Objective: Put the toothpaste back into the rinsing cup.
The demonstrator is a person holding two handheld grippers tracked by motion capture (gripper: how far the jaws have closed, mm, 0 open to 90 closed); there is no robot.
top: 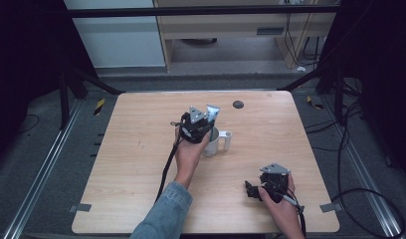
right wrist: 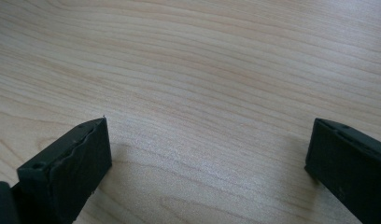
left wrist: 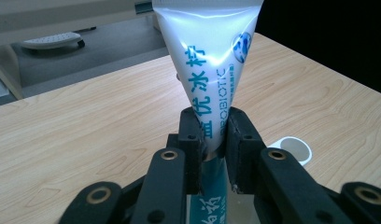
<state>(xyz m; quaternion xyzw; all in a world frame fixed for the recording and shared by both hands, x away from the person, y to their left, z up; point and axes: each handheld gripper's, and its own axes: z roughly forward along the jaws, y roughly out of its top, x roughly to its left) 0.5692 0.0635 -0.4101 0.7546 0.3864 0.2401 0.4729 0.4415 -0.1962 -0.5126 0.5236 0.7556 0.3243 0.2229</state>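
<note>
A white toothpaste tube (left wrist: 207, 56) with blue lettering stands crimped end up, and my left gripper (left wrist: 212, 140) is shut on its middle. In the high view my left gripper (top: 203, 122) holds the tube (top: 212, 113) over a white mug (top: 214, 144) near the table's middle; the tube's lower end goes down toward the mug's mouth, and the mug's white handle (left wrist: 291, 148) shows beside the jaws. My right gripper (top: 250, 189) rests low over the table near its front right, jaws spread wide over bare wood (right wrist: 207, 154) with nothing between them.
The light wooden table (top: 141, 164) ends at a dark floor on every side. A small dark round disc (top: 238, 104) lies near the far edge. Cables trail on the floor at the right, and metal frame bars stand behind the table.
</note>
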